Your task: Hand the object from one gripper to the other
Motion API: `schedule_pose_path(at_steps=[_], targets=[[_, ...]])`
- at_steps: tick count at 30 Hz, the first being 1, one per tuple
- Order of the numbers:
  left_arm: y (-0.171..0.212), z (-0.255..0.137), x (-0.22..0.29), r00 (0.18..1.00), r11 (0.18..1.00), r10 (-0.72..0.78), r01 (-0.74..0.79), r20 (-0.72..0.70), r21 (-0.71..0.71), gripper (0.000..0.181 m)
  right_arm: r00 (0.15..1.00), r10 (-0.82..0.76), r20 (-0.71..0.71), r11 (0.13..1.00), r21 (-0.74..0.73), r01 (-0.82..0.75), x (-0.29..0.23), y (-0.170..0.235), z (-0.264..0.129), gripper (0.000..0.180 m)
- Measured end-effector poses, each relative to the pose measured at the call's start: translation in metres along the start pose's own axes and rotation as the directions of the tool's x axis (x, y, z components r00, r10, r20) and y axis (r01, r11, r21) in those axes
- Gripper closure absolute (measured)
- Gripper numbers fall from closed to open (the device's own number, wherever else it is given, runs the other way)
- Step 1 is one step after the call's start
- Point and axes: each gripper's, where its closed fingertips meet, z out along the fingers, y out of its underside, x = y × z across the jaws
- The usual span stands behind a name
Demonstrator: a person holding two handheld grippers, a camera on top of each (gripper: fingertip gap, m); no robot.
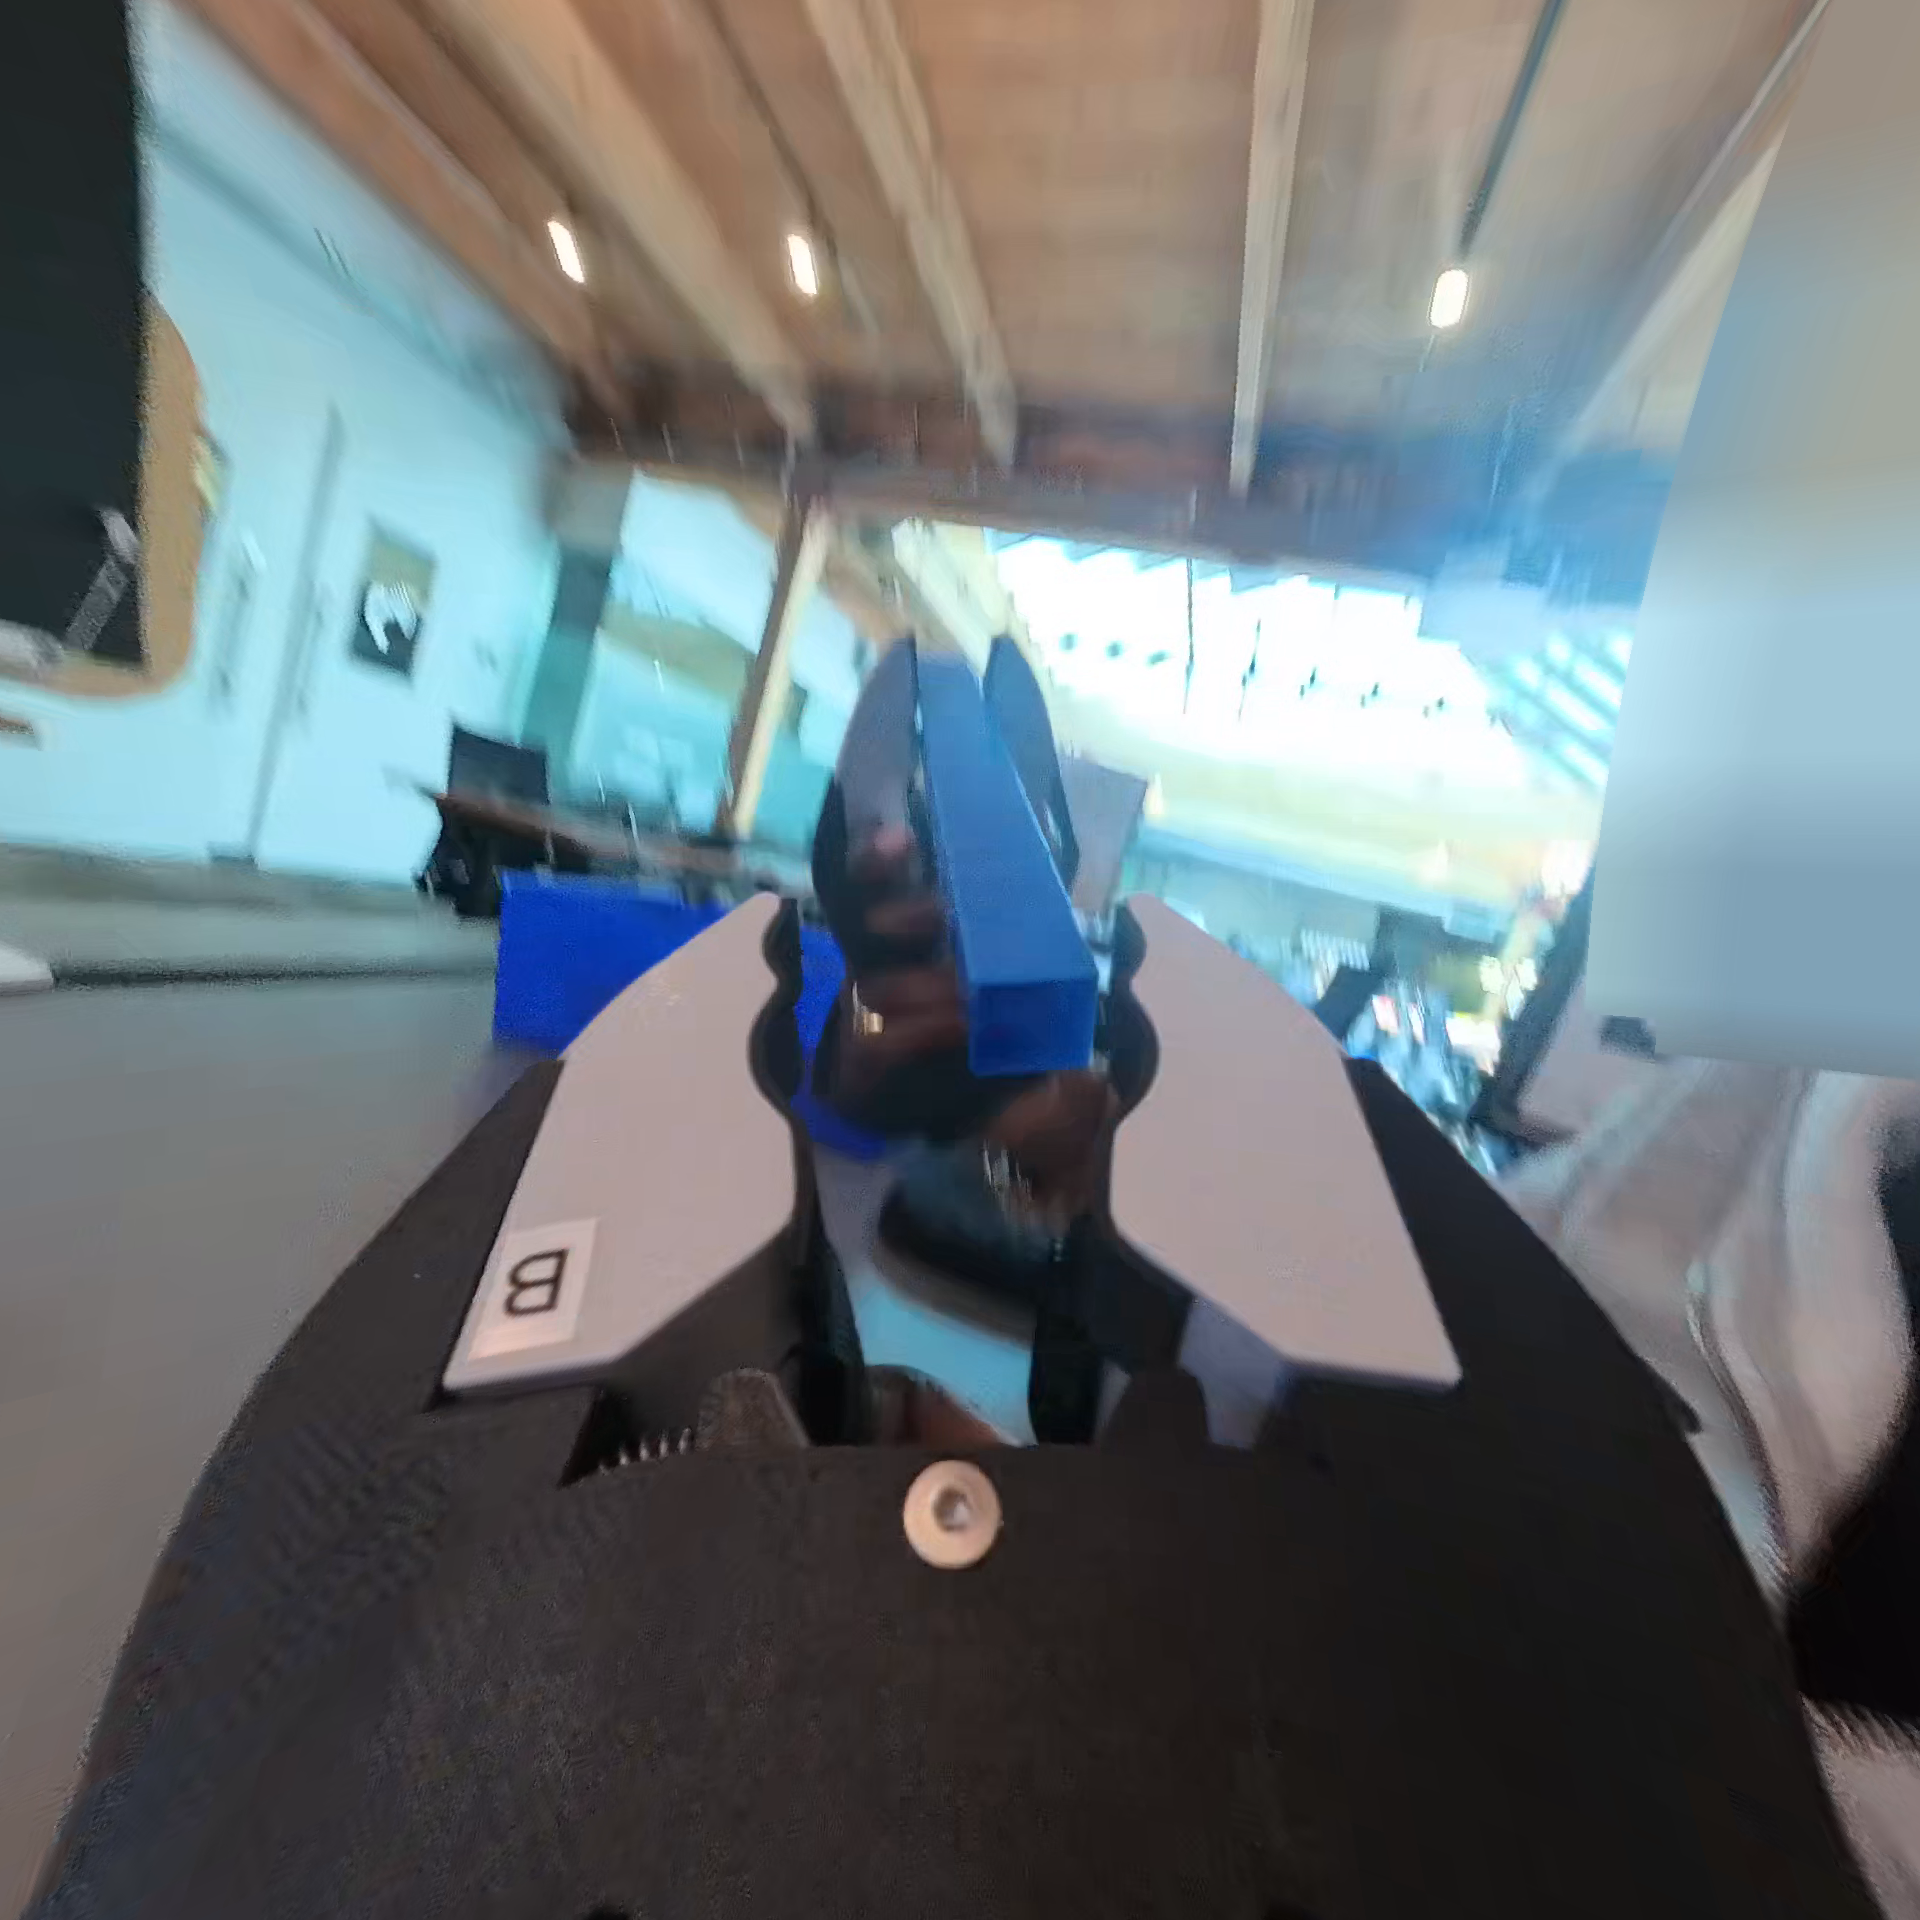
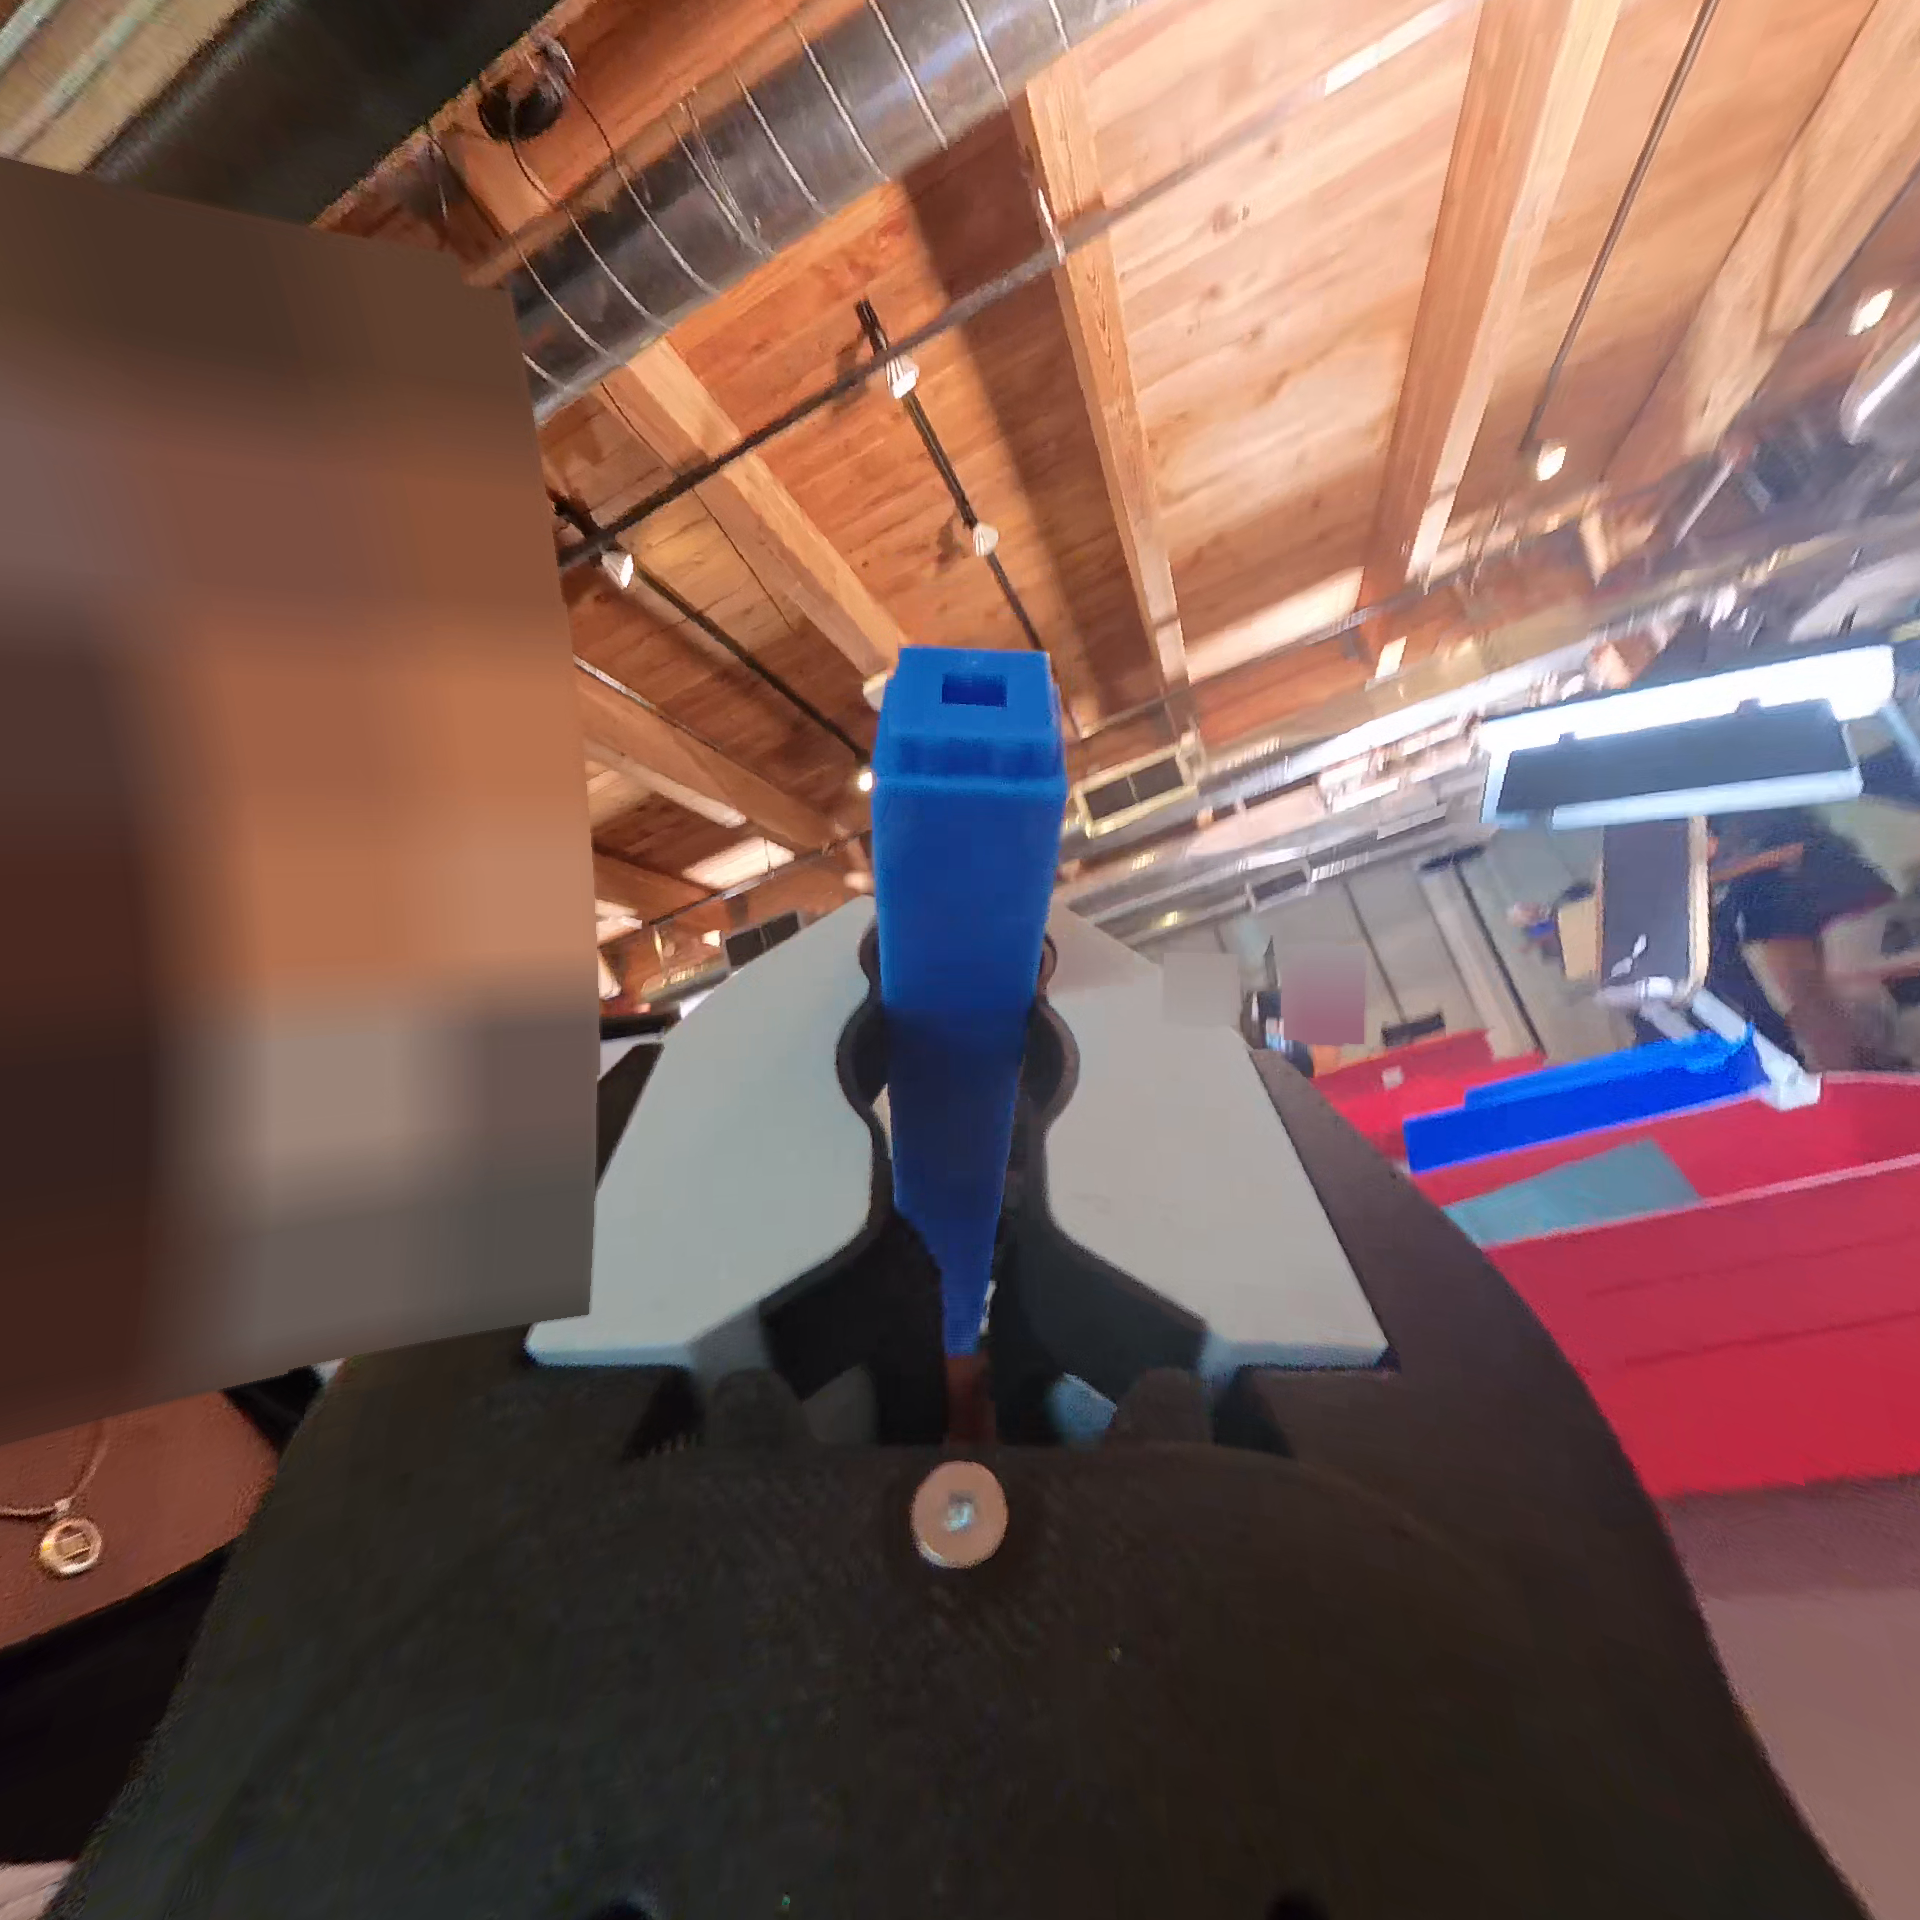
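Note:
A long blue square bar sticks forward from my right gripper, which is shut on it low down; its far end has a square hole. In the left wrist view the same blue bar points toward the camera, held at its far end by the dark jaws of the right gripper, with a hand behind it. My left gripper is open. The bar's near end lies between its grey fingers, close to the right one, with a gap on the left.
A blue bin stands on the grey table behind the left gripper. Red bins and a blue bin are at the right. A person stands far right. The holder's chest with a necklace is at the lower left. Left tips to right tips: about 11 centimeters.

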Motion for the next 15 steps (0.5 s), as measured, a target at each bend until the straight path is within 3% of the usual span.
schedule_pose_path(at_steps=[6,7,8,11,15], targets=[[0.039,-0.008,0.001,0.999,0.917,0.052,-0.05,-0.004,-0.396,0.125,0.999,-0.026,-0.023,0.978,-0.208,0.021,0.001,0.021,0.006,0.157],[0.048,-0.008,0.002,0.998,0.897,0.061,-0.063,-0.017,-0.437,0.134,0.999,-0.033,-0.027,0.973,-0.229,0.026,0.001,0.024,0.006,0.157],[0.052,-0.007,0.004,0.996,0.893,0.081,-0.086,-0.03,-0.442,0.157,0.999,-0.039,-0.029,0.967,-0.253,0.03,0.001,0.028,0.007,0.157],[0.055,-0.004,0.003,0.998,0.927,0.054,-0.059,-0.024,-0.37,0.158,0.998,-0.058,-0.028,0.965,-0.258,0.049,-0.001,0.029,0.009,0.156],[0.035,0.005,0.002,0.997,0.994,-0.073,0.07,-0.026,-0.087,0.159,0.983,-0.165,-0.077,0.931,-0.341,0.129,0.003,0.05,0.015,0.157]])
